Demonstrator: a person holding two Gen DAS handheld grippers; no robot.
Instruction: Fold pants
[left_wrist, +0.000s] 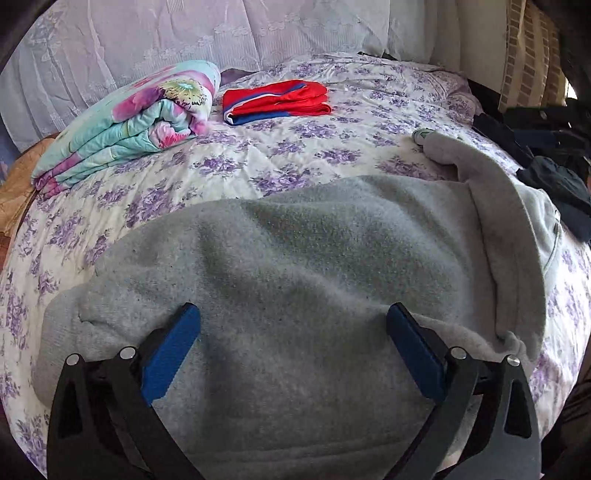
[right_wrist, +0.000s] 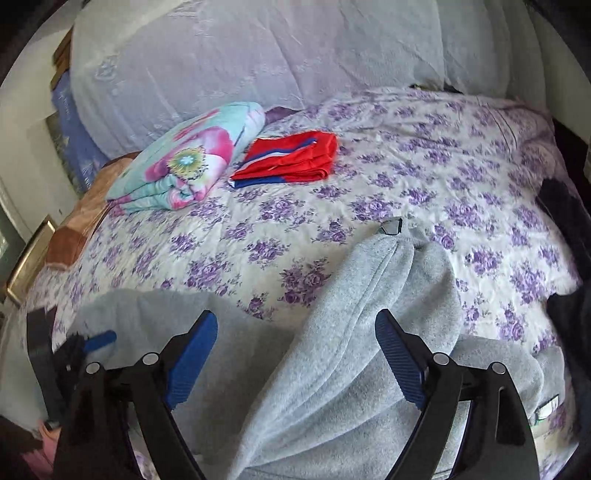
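Left wrist view shows the bed (left_wrist: 332, 122), its purple-flowered cover spread flat, giving a broad soft surface for folding. Across its near half lie the grey pants (left_wrist: 295, 258), fleecy and thick, one layer apparently doubled over another, with a ridge of cloth running up the right side toward a labelled end; they look partly folded, laid near the front edge probably so both hands can reach them. At the far left a folded floral quilt (left_wrist: 125, 122) is stacked, and beside it a red and blue garment (left_wrist: 277, 99) sits already folded, both well apart from the pants, so the middle of the bed is open room for the next fold. Dark clothes (left_wrist: 554, 177) crowd the right edge, near the pants' right end.

The left hand-held gripper (left_wrist: 293, 343) hangs over the pants with its jaws wide apart and nothing clamped. In the right wrist view the right hand-held gripper (right_wrist: 295, 347) also stands apart, a loose grey leg passing between its blue fingers (right_wrist: 192, 354) without being pinched.
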